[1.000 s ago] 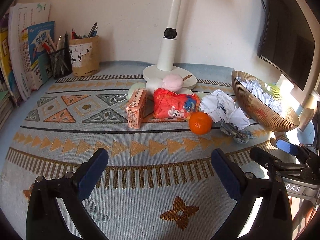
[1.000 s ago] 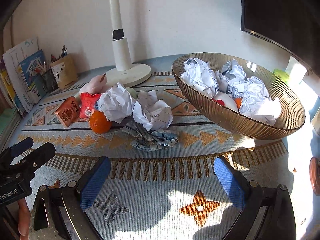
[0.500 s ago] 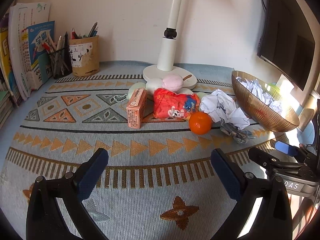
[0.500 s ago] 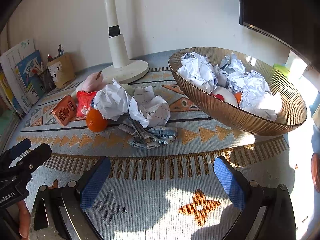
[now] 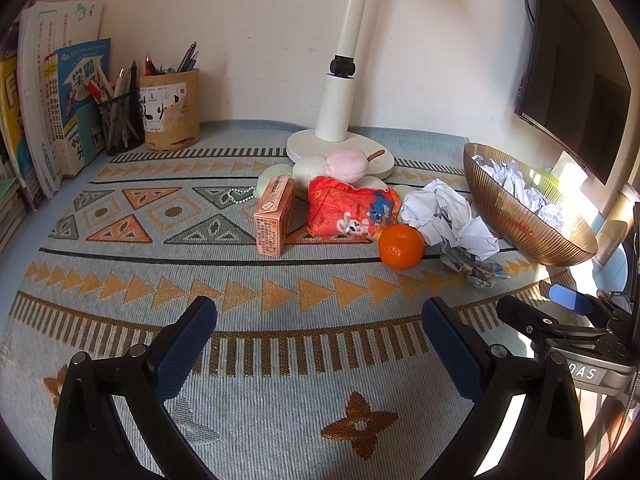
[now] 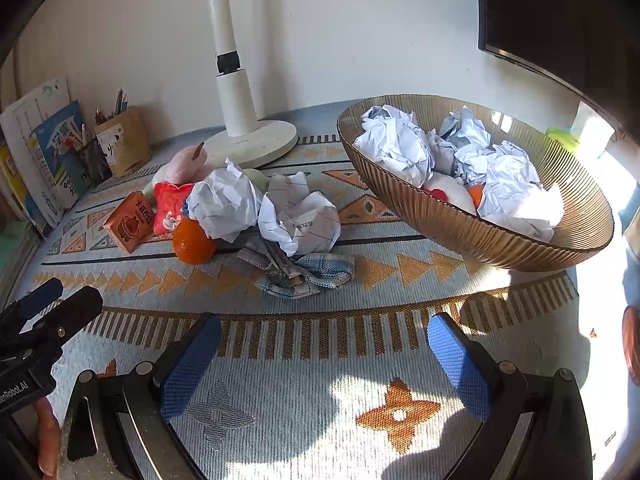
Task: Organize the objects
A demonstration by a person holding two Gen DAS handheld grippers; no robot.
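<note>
Both grippers hover over a patterned cloth point(image 6: 320, 332), jaws spread and empty: left gripper point(image 5: 320, 336), right gripper point(image 6: 326, 350). Beyond them, left of the bowl point(image 6: 460, 224), lie a plaid rag point(image 6: 304, 274), crumpled paper point(image 6: 260, 208), an orange point(image 6: 192, 242), a red packet point(image 5: 348, 210) and a carton point(image 5: 274, 218).

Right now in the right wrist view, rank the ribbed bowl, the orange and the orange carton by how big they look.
1. ribbed bowl, by far the largest.
2. and 3. orange carton and orange: they look close in size, so I won't rank them.
</note>
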